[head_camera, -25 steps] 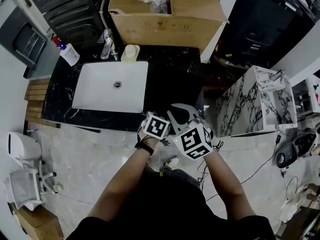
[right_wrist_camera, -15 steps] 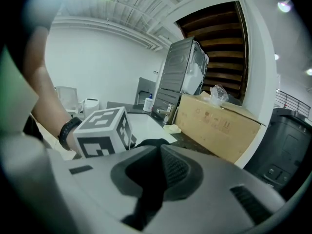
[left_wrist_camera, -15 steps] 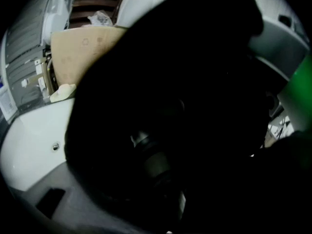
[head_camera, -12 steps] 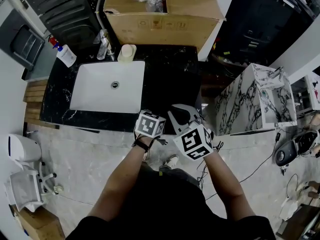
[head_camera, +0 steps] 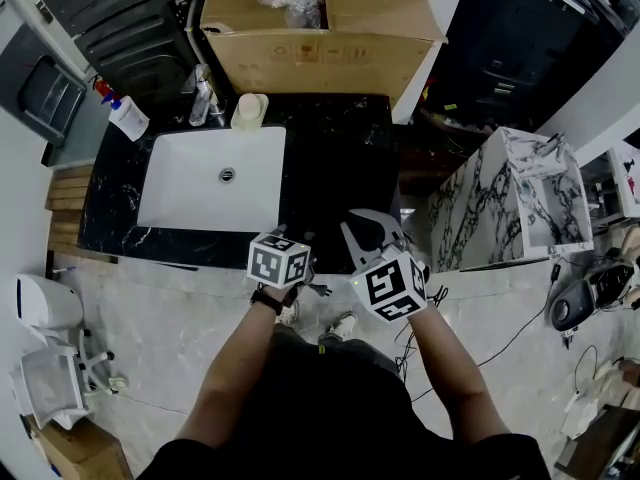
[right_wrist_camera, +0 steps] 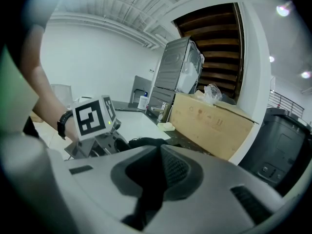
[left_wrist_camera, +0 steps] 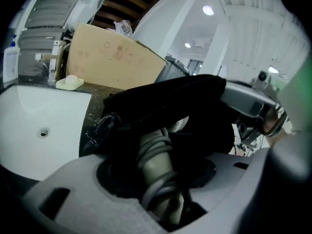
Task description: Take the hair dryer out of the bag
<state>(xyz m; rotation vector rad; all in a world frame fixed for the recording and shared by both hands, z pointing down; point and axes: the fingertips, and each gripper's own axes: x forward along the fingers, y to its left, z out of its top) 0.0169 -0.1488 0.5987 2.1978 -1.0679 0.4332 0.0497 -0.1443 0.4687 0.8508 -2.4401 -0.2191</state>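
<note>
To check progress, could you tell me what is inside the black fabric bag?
A beige, cord-wrapped hair dryer handle sticks out; the black fabric bag covers the rest.

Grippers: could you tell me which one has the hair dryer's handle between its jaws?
The left gripper: its jaws are closing around the cord-wrapped handle. The right gripper pinches only the black bag.

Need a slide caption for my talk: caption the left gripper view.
Left gripper, jaws closing around the cord-wrapped hair dryer handle poking from the black bag.

No legible print on the cardboard box (head_camera: 320, 43)
</note>
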